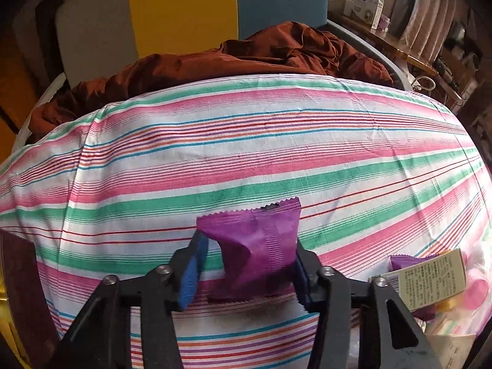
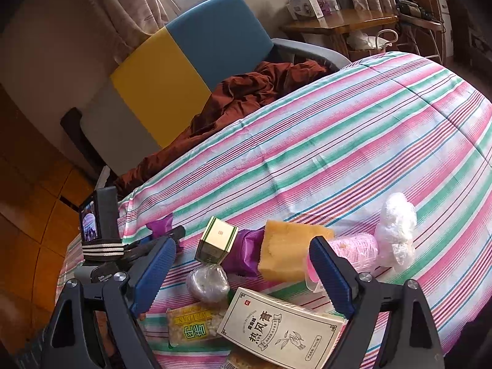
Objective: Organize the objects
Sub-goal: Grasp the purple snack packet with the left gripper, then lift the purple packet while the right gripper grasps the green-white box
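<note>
Left gripper: my fingers are clamped on the purple packet; the wrapper buckles between the blue pads, so the squeeze is real and needs no more force.
Packet: it sits just above the striped sheet, near the bed's near edge, its serrated top edge pointing away from me. I cannot tell whether its lower end is touching the cloth.
Right gripper: my fingers stand wide apart with nothing between them, poised over the pile.
Pile: at the near edge of the bed lie the cream printed box, a yellow sponge, a small green-and-gold box, a foil-wrapped ball, a second purple packet, a yellow snack pack, a pink cup and crumpled clear plastic, all touching or overlapping.
Step in hand: as I judge it, lifting the gripped packet clear and carrying it to its own place on the open sheet.
How to do it well: raise straight up first so the wrapper does not drag the cloth; keep the grip steady, since the foil is slippery and soft.
Risk: the packet may twist or slide out sideways if I swing fast.
Right-hand advice: stay off the pile until the left is clear.
</note>
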`<state>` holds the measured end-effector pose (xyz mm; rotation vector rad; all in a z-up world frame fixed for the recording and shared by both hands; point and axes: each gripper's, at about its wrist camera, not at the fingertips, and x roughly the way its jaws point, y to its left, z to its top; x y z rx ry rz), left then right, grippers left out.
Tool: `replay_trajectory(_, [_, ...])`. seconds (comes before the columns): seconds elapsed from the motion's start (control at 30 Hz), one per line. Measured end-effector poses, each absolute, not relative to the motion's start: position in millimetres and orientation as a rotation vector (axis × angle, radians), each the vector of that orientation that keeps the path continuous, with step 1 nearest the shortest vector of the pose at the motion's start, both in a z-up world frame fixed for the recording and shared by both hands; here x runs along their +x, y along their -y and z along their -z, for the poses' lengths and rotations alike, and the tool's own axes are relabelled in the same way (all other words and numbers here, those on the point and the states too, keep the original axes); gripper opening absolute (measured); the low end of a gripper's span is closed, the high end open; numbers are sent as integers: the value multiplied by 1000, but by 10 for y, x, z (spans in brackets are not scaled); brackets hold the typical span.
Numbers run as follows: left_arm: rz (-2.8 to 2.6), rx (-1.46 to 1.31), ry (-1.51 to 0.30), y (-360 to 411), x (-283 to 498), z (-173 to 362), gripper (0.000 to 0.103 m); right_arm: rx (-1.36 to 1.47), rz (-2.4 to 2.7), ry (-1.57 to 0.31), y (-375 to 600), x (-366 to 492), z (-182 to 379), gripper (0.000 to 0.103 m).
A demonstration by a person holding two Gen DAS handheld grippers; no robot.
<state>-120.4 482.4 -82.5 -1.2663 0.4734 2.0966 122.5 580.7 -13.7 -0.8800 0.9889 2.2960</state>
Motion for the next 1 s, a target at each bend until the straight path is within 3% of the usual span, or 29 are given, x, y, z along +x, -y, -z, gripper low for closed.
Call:
replay_trajectory(0.3, [-2060, -1243, -486, -4396, -1051, 800, 35, -992, -2300, -902, -5728, 1083, 230, 91])
replay_trajectory(0.47, [-2046, -1232, -481, -4178, -848, 796, 35, -1139, -2363, -738, -5510, 830, 262, 91])
replay_trajectory(0.63, [-2031, -1230, -477, -4042, -747, 795, 35, -1289, -2458, -341, -5365, 441, 170, 91])
replay_trajectory(0.83, [-2029, -1224, -443, -3985, -745, 805, 35, -1670, -2462, 223, -5221, -79, 300, 91])
replay_trajectory(1.0, [-2031, -1214, -414, -3956, -754, 817, 36, -1930, -2359, 435, -5218, -384, 540, 91])
